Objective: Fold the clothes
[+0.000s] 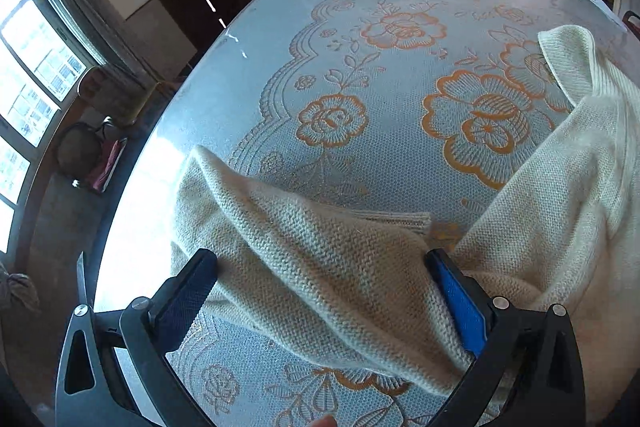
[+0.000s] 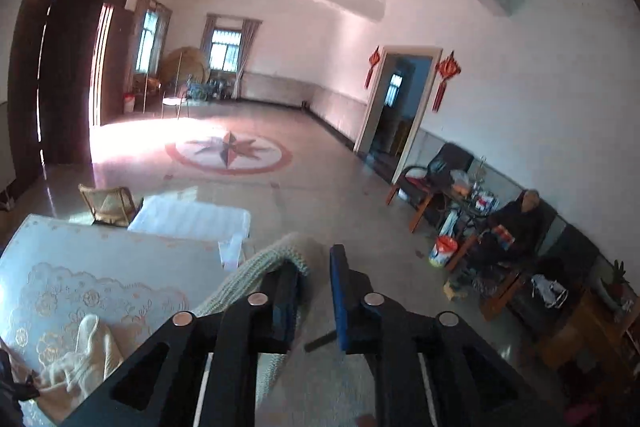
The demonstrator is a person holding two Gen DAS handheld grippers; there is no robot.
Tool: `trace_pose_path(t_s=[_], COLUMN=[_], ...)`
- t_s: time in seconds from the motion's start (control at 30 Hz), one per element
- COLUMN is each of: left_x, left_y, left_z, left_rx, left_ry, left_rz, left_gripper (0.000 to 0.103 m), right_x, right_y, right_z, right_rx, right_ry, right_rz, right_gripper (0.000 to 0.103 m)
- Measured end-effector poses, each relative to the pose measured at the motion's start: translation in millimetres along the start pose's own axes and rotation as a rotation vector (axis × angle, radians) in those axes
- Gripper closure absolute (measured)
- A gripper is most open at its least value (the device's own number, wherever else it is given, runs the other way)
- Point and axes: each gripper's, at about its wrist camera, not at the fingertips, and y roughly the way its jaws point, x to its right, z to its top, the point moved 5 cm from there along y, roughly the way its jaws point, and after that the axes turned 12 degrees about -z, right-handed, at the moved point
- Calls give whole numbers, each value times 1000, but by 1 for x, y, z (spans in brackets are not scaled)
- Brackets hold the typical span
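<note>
While the cream knit sweater [image 1: 320, 259] lies spread on the bench [image 1: 360, 147] w/ its floral cloth, the left tool [image 1: 320, 275] stands wide open over it, a fold of knit running between the fingers, pads not pressing. Right tool [image 2: 314, 291] is up off the bench, jaws only a little apart, ribbed sweater edge draped at its left finger [image 2: 286, 291]; can't tell if it's gripped.

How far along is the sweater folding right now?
Early. Nothing looks folded: the cream sweater lies rumpled on the floral tablecloth. The left hand-held gripper stands open around a sleeve; the right hand-held gripper lifts the ribbed edge. All folds remain.
</note>
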Motion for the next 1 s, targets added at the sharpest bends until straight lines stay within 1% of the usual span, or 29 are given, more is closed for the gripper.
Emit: trace_pose_path(t_s=[0.03, 0.07, 0.1, 0.17, 0.2, 0.27, 0.33, 0.37, 0.43, 0.47, 0.5, 0.53, 0.6, 0.63, 0.67, 0.7, 0.73, 0.77, 0.8, 0.87, 0.9, 0.93, 0.97, 1.0], left_x=[-3, -6, -8, -12, -15, -30, -55, -71, -105, -118, -132, -145, -170, -173, -170, -168, -164, -157, -148, -123, -111, -98, -84, -72], left_y=[0, 0, -1, -4, -5, -7, -8, -7, -6, -9, -11, -14, -21, -33, -47, -61, -75, -87, -96, -103, -102, -102, -100, -98], left_z=[-1, -2, -4, -8, -10, -18, -25, -28, -33, -33, -34, -34, -34, -34, -37, -40, -44, -53, -63, -89, -103, -115, -128, -141], left_rx=[2, 4, 14, 50, 69, 94, 88, 74, 46, 35, 25, 14, 0, 35, 67, 99, 128, 138, 138, 101, 71, 37, 6, -18], left_ry=[1, 6, 32, 132, 185, 245, 241, 223, 185, 157, 129, 101, 47, 27, 17, 8, -1, -6, -10, 9, 26, 44, 60, 72], left_rz=[3, 10, 41, 134, 179, 229, 256, 270, 310, 316, 323, 329, 337, 306, 257, 207, 157, 103, 43, -77, -124, -166, -204, -227], left_gripper=[0, 0, 0, 0, 0, 0, 0, 0, 0, 0, 0, 0, 0, 0, 0, 0, 0, 0, 0, 0, 0, 0, 0, 0], right_x=[-8, -21, -41, -80, -88, -106, -125, -132, -134, -133, -124, -120, -125, -129, -133, -135, -138, -146, -158, -183, -194, -204, -213, -220], right_y=[13, 24, 36, 52, 51, 45, 38, 34, 27, 30, 37, 45, 66, 73, 72, 66, 56, 45, 35, 15, 5, -6, -14, -21], right_z=[-19, -38, -55, -85, -99, -121, -141, -149, -154, -152, -150, -149, -148, -147, -148, -152, -159, -168, -183, -212, -229, -252, -276, -298], right_rx=[-44, -93, -135, -188, -203, -226, -244, -243, -199, -190, -202, -226, -332, -374, -386, -376, -366, -371, -406, -475, -521, -592, -665, -727], right_ry=[-24, -55, -75, -84, -75, -64, -56, -51, -32, -5, 27, 43, 10, -12, -43, -74, -110, -139, -151, -175, -182, -177, -174, -175], right_rz=[27, 61, 102, 192, 230, 301, 370, 388, 358, 339, 312, 289, 260, 245, 237, 251, 292, 358, 441, 608, 698, 797, 865, 902], right_gripper=[81, 80, 80, 80, 79, 79, 79, 79, 79, 79, 77, 73, 73, 73, 73, 73, 73, 73, 72, 69, 67, 63, 61, 58])
